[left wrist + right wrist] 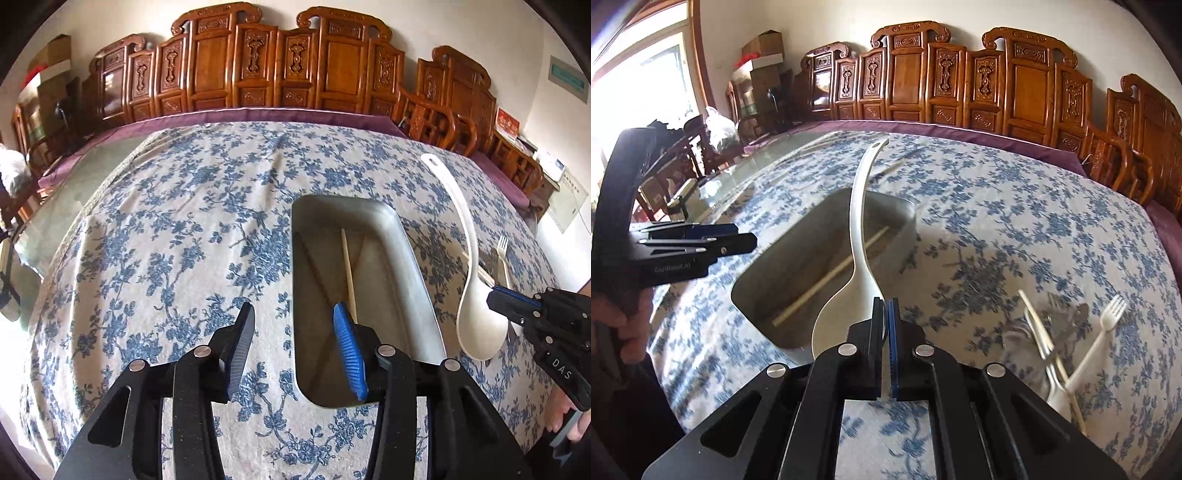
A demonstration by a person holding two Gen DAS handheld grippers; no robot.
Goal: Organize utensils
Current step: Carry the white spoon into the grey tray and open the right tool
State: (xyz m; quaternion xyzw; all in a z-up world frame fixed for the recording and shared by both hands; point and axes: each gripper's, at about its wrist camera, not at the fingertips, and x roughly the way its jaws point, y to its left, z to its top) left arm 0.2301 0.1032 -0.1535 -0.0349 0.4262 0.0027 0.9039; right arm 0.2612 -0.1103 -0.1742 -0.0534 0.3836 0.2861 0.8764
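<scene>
My right gripper (pixel 885 304) is shut on the bowl edge of a large white rice spoon (pixel 858 229) and holds it above the near right rim of a metal tray (pixel 757 295), handle pointing away. The spoon (pixel 476 295) and right gripper (pixel 496 295) also show in the left wrist view, right of the tray (pixel 413 258). One wooden chopstick (pixel 349 273) lies inside the tray and shows in the right wrist view too (pixel 831 277). My left gripper (pixel 295 314) is open and empty, low over the tray's near left rim. It appears at left in the right wrist view (pixel 738 236).
White plastic forks (pixel 1104 332) and a metal spoon (pixel 1067 321) lie on the blue floral tablecloth (pixel 1015 206) to the right of the tray. More chopsticks (pixel 890 168) lie beyond the tray. Carved wooden chairs (pixel 258 66) line the table's far side.
</scene>
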